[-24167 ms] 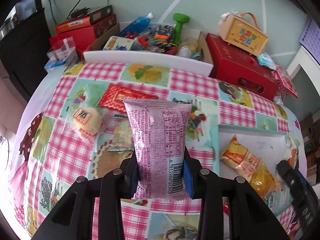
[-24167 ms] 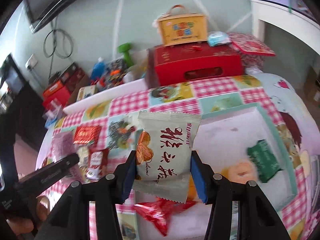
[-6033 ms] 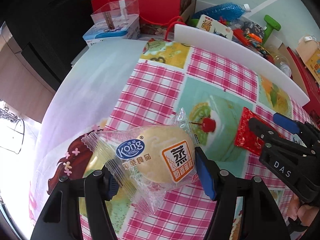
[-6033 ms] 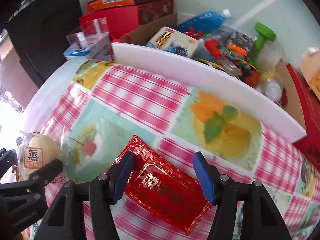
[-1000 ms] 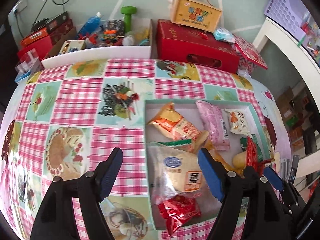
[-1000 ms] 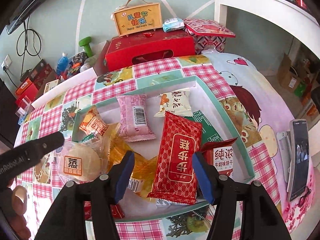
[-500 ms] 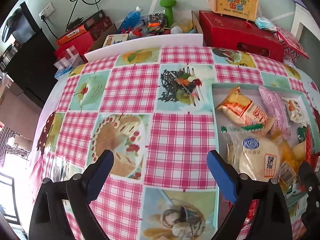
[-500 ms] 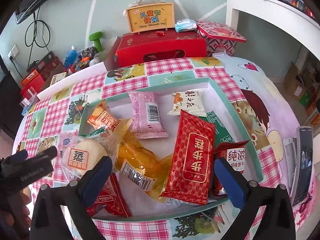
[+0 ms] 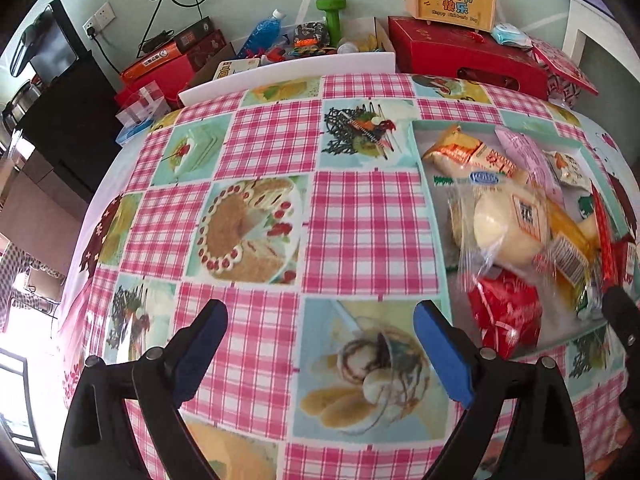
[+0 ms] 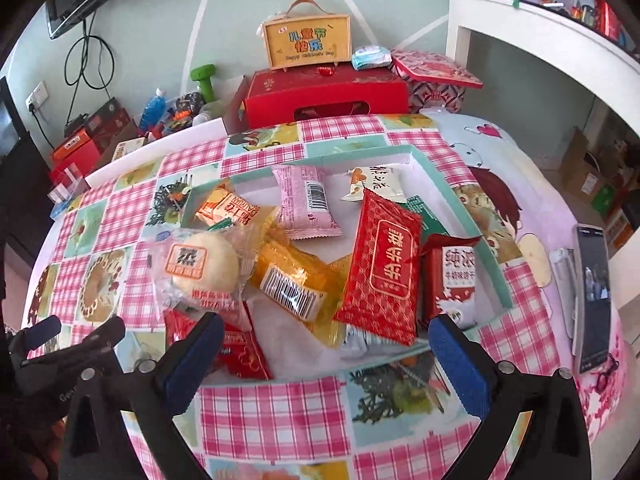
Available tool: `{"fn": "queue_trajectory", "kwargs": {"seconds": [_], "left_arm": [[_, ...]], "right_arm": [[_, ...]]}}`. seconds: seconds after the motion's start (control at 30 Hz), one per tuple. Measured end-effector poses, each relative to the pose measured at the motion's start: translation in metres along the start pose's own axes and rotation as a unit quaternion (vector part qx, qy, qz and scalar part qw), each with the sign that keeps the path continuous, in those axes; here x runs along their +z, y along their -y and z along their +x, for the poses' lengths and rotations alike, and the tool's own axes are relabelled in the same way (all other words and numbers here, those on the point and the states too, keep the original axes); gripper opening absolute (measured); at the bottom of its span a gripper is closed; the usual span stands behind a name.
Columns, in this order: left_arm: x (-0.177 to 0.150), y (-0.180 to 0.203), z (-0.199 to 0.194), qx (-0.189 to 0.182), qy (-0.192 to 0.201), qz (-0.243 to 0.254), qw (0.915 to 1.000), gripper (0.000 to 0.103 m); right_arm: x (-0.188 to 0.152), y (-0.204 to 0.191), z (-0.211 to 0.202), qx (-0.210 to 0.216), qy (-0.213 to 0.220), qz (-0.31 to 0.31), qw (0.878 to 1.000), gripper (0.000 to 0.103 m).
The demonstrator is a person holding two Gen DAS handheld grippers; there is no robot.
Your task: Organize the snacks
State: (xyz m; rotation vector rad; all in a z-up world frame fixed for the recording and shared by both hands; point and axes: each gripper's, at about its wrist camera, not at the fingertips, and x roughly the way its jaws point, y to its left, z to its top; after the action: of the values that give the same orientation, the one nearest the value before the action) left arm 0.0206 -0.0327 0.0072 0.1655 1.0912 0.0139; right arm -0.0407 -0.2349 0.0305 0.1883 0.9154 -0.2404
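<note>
A teal-rimmed tray on the checked tablecloth holds several snacks: a steamed bun pack, a red patterned pack, a pink pack, a yellow pack and a white-green pack. The tray and the bun pack also show at the right in the left wrist view. My right gripper is open and empty over the tray's near edge. My left gripper is open and empty over bare tablecloth, left of the tray.
A red gift box with a yellow box on it stands behind the table. A cardboard box of clutter and a white board lie at the far edge. A phone lies right of the tray.
Both grippers have drawn back towards me from the tray and stay open. The left gripper has swung left over the bare cloth. The snacks lie still in the tray.
</note>
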Motion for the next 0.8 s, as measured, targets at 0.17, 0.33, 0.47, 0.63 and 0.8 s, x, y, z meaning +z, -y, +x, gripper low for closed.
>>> {"fn": "queue_trajectory", "kwargs": {"seconds": [0.17, 0.33, 0.47, 0.63, 0.8], "left_arm": [[-0.015, -0.005, -0.005, -0.002, 0.003, -0.001, 1.0000, 0.094], [-0.026, -0.007, -0.007, -0.007, 0.003, 0.000, 1.0000, 0.094], [-0.032, -0.006, -0.007, -0.009, 0.000, 0.002, 1.0000, 0.094], [-0.037, -0.008, -0.008, -0.014, -0.002, 0.002, 0.9999, 0.094], [-0.037, -0.012, -0.008, -0.016, -0.005, -0.004, 0.9998, 0.094]], "right_arm": [[-0.012, 0.000, -0.011, -0.005, 0.005, -0.006, 1.000, 0.103], [-0.024, -0.001, -0.015, -0.004, 0.004, -0.011, 1.000, 0.103], [-0.031, -0.001, -0.015, -0.005, -0.001, -0.012, 1.000, 0.103], [-0.037, -0.001, -0.012, -0.007, -0.008, -0.015, 1.000, 0.103], [-0.037, -0.002, -0.011, -0.005, -0.008, -0.021, 1.000, 0.103]]}}
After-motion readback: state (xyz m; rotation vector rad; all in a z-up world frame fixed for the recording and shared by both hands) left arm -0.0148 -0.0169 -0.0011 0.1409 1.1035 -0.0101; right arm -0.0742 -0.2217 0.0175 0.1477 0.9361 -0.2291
